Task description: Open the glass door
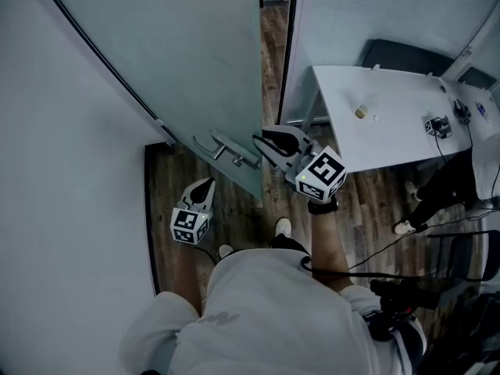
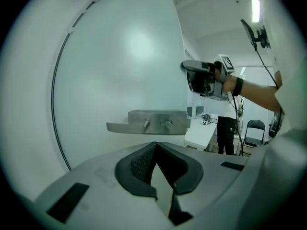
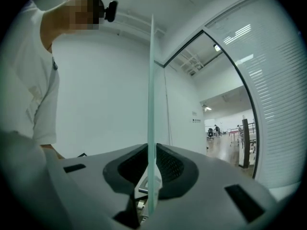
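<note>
The frosted glass door (image 1: 180,45) stands partly swung open, with a metal lever handle (image 1: 226,151) near its free edge. My right gripper (image 1: 262,141) is at that free edge. In the right gripper view the door's thin edge (image 3: 150,80) runs straight up between the two pads, which close on it from both sides. My left gripper (image 1: 209,183) hangs lower, just below the handle, shut with nothing in it. In the left gripper view the handle (image 2: 148,123) sits ahead of the closed jaws, apart from them, and the right gripper (image 2: 192,75) shows at the door's edge.
A dark door frame (image 1: 291,45) borders the gap, with wooden floor beyond. A white table (image 1: 391,108) with small items stands to the right. Another person (image 2: 225,133) and a black chair (image 2: 253,133) are past it. Cables trail on the floor at right.
</note>
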A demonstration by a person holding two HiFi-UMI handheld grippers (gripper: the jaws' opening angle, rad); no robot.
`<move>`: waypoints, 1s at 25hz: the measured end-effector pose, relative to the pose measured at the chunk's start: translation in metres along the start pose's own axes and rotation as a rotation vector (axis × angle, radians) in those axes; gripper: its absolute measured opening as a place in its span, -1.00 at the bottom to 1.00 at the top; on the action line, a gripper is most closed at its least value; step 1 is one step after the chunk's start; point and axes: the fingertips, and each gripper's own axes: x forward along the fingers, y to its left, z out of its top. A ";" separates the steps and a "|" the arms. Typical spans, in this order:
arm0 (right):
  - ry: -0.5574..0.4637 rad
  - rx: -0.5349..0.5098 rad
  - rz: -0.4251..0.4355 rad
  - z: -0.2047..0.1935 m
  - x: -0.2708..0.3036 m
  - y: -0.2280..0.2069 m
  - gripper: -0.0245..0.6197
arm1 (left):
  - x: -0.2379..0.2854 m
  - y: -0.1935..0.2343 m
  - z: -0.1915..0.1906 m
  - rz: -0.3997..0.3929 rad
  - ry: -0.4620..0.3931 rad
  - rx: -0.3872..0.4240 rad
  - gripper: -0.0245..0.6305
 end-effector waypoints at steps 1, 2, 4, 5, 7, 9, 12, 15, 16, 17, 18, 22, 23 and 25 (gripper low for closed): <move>0.003 0.008 0.013 -0.001 0.000 0.000 -0.77 | -0.002 0.005 0.008 0.009 -0.020 -0.005 -0.92; 0.004 0.016 0.017 0.000 0.000 0.001 -0.77 | -0.003 0.009 0.017 0.016 -0.039 -0.009 -0.92; -0.001 0.035 0.010 0.003 -0.001 0.003 -0.77 | -0.007 0.014 0.037 0.023 -0.075 -0.016 -0.92; -0.005 0.043 0.005 0.005 -0.002 0.004 -0.77 | -0.009 0.015 0.047 0.023 -0.091 -0.019 -0.92; -0.010 0.059 -0.003 0.010 -0.002 0.005 -0.77 | -0.009 0.016 0.063 0.014 -0.116 -0.033 -0.92; -0.015 0.081 -0.006 0.012 -0.003 0.006 -0.77 | -0.008 0.015 0.071 -0.001 -0.128 -0.044 -0.92; -0.045 0.113 -0.017 0.018 -0.003 0.007 -0.77 | -0.006 0.011 0.079 -0.015 -0.125 -0.037 -0.92; -0.067 0.136 -0.020 0.025 -0.005 0.007 -0.77 | -0.005 0.008 0.083 -0.007 -0.108 -0.032 -0.92; -0.068 0.135 -0.011 0.026 -0.005 0.010 -0.77 | -0.007 0.009 0.083 0.004 -0.103 -0.034 -0.92; -0.068 0.130 0.002 0.025 -0.002 0.018 -0.77 | -0.013 0.012 0.079 0.021 -0.103 -0.038 -0.92; -0.065 0.120 0.022 0.022 0.002 0.032 -0.76 | -0.023 0.016 0.071 0.044 -0.108 -0.044 -0.92; -0.052 0.074 0.151 0.004 0.020 0.097 -0.73 | -0.076 0.031 0.045 0.192 -0.172 -0.069 -0.92; -0.049 0.065 0.193 0.004 0.022 0.107 -0.73 | -0.087 0.033 0.045 0.244 -0.187 -0.073 -0.92; -0.040 0.047 0.283 0.004 0.032 0.123 -0.70 | -0.109 0.035 0.049 0.371 -0.216 -0.093 -0.92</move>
